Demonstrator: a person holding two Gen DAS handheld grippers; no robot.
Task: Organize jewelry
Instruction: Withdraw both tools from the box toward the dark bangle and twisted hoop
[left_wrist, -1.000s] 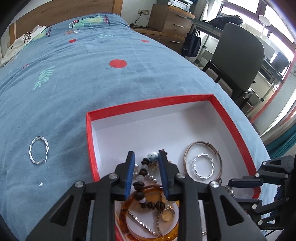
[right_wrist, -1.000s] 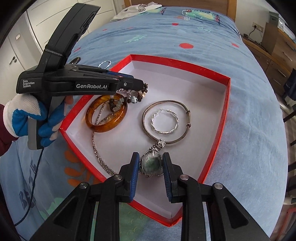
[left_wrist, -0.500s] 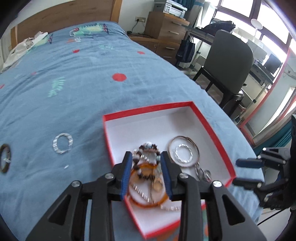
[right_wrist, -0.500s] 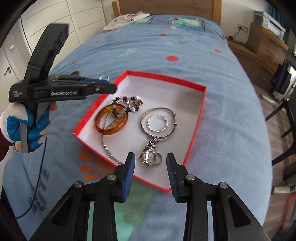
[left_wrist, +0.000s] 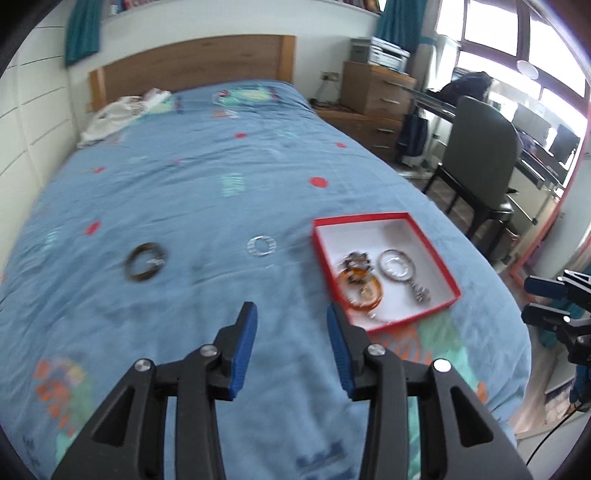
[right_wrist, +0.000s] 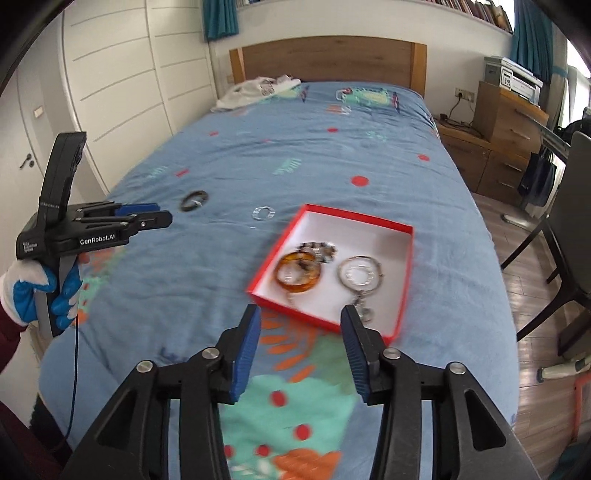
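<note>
- Both my tongs are up over the bed (left_wrist: 184, 192), pointing down at the blue cover, and the picture is a bit blurred.
- Left tongs (left_wrist: 291, 314): jaws apart, they have just been opening, nothing between them.
- Right tongs (right_wrist: 301, 314): jaws apart too, just been opening, nothing gripped.
- The red box (right_wrist: 402, 280) sits on the cover, ahead and to the right of my left tongs.
- Inside I see an amber bangle (right_wrist: 297, 275), a beaded bracelet (right_wrist: 321, 249) beside it, a silver bangle (right_wrist: 360, 275) with a smaller twisted ring inside it, and a watch (left_wrist: 421, 293) near the front wall.
- Out on the cover: a silver ring (left_wrist: 261, 245) just left of the box, and a dark bangle (left_wrist: 145, 261) further left, well apart.
- A gloved hand (right_wrist: 40, 291) grips the left handle.
</note>
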